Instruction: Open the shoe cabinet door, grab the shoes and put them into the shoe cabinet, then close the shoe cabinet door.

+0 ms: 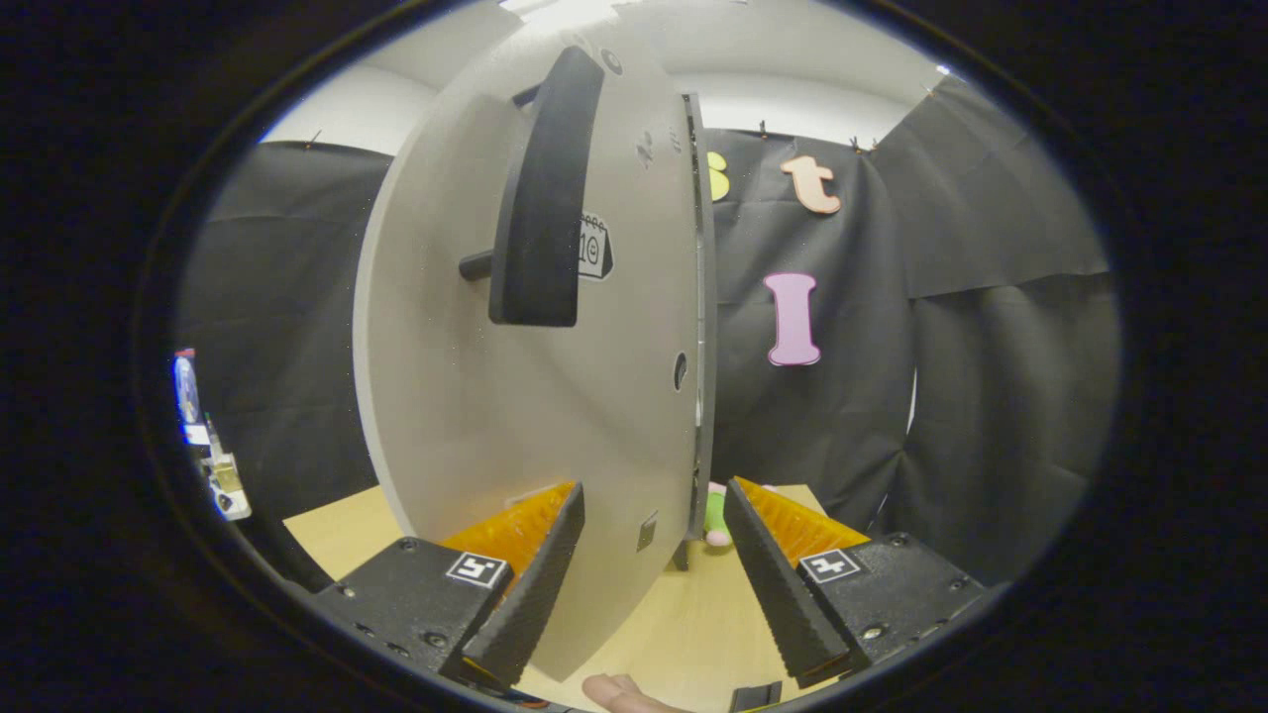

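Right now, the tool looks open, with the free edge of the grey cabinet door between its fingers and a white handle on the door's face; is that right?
Not quite: the handle is black, not white, as the gripper view shows. The rest holds: the tool is open, and the free edge of the grey cabinet door lies between its fingers.

The cabinet door [495,396] stands upright on the table [684,614], its lower edge between the spread fingers of the gripper [654,510]. A handle [543,198] sits high on its near face. A small toy [715,520] lies just beyond the door's right edge, the booth wall [991,396] far behind.
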A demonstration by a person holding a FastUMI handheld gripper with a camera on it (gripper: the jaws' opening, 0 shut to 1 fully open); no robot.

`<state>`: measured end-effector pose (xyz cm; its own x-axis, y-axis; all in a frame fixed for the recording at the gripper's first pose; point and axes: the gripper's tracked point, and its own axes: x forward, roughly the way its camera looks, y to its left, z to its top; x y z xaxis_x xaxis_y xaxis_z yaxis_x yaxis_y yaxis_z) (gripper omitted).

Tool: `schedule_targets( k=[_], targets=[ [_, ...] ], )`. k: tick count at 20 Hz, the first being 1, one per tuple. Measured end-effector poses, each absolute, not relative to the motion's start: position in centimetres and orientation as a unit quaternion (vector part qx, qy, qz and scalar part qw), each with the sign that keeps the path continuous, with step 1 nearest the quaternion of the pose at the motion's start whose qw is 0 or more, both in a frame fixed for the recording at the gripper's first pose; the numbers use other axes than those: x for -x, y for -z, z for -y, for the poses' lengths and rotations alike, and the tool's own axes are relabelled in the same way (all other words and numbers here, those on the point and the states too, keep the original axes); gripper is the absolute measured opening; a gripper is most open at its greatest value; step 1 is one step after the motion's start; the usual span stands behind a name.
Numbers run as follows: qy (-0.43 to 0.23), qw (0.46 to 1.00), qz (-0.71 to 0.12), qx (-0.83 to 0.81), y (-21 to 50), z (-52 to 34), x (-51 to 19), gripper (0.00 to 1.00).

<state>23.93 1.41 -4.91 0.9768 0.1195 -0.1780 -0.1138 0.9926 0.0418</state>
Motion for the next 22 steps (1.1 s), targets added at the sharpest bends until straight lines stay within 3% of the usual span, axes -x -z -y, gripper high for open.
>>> schedule_targets(
  k=[16,18,22],
  targets=[
    [0.009,0.999,-0.048,0.009,6.1,-11.8,-28.7,0.93],
    [-0.012,0.998,-0.054,-0.001,6.3,-14.5,-30.1,0.94],
    [-0.124,0.988,-0.087,-0.033,7.3,-22.2,-31.1,0.98]
  ],
)
